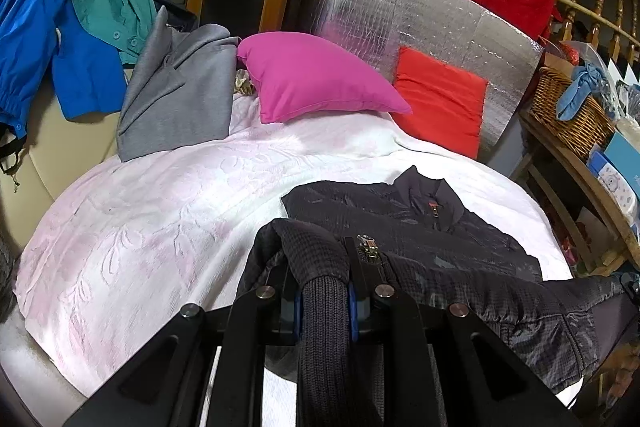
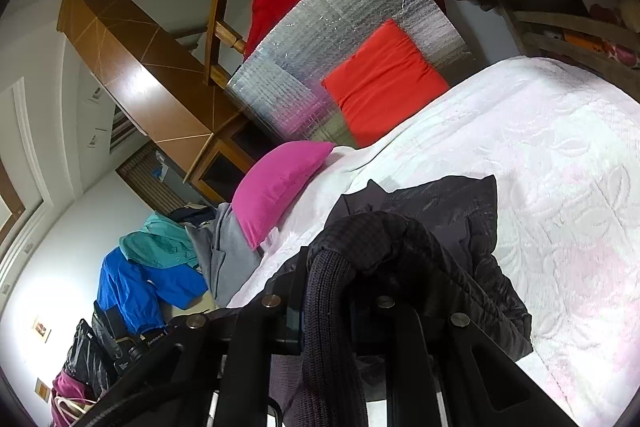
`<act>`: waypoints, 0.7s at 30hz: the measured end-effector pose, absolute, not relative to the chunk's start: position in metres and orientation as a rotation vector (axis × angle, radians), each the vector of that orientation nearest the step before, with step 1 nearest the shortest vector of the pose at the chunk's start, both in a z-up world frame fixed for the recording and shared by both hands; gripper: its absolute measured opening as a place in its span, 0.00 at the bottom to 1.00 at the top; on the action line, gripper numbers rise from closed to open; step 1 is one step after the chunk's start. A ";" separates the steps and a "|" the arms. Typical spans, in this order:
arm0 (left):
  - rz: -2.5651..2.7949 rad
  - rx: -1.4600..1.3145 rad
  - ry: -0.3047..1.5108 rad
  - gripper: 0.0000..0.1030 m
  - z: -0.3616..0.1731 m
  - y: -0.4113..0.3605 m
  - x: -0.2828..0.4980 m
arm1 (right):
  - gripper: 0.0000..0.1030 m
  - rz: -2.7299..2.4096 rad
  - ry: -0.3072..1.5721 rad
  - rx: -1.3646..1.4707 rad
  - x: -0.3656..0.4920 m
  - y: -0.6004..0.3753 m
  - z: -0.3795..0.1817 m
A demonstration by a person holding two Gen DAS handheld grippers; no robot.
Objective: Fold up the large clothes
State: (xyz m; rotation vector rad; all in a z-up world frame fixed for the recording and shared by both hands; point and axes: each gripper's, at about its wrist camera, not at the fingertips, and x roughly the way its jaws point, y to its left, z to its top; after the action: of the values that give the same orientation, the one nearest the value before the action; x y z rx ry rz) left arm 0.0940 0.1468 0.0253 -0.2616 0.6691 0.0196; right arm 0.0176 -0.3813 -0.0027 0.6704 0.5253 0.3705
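Observation:
A dark quilted jacket [image 1: 420, 223] lies on the white bedspread [image 1: 160, 211], collar toward the pillows. My left gripper [image 1: 324, 301] is shut on the jacket's ribbed knit hem beside the zipper end and holds it lifted over the front of the bed. In the right wrist view the jacket [image 2: 452, 211] is bunched on the bedspread [image 2: 560, 187]. My right gripper [image 2: 326, 307] is shut on another ribbed knit part of it, raised, and the fabric drapes over the fingers.
A magenta pillow [image 1: 316, 79] and a red cushion [image 1: 440, 103] lean at the head of the bed against a silver foil panel [image 1: 400, 19]. Grey [image 1: 180, 95], teal and blue garments [image 1: 48, 43] lie at the left. A wicker basket [image 1: 568, 111] stands on a shelf at the right.

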 end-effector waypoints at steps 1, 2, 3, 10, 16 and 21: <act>0.020 -0.260 0.671 0.17 0.025 0.146 0.097 | 0.15 0.368 0.527 0.672 0.020 -0.381 -0.003; 0.021 -0.259 0.673 0.17 0.025 0.146 0.100 | 0.15 0.367 0.528 0.671 0.022 -0.382 -0.004; 0.021 -0.258 0.675 0.17 0.024 0.145 0.103 | 0.15 0.364 0.530 0.671 0.025 -0.382 -0.004; 0.022 -0.248 0.681 0.17 0.024 0.142 0.125 | 0.15 0.354 0.529 0.656 0.046 -0.381 0.001; 0.027 -0.255 0.688 0.17 0.024 0.140 0.142 | 0.15 0.342 0.529 0.655 0.062 -0.380 0.003; 0.032 -0.263 0.701 0.17 0.022 0.141 0.152 | 0.15 0.336 0.530 0.649 0.072 -0.377 0.006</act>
State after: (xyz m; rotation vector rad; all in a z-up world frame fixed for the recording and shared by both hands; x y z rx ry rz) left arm 0.1519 0.1408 0.0223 -0.2627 0.7005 0.0321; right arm 0.0720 -0.3770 0.0060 0.6491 0.5302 0.3359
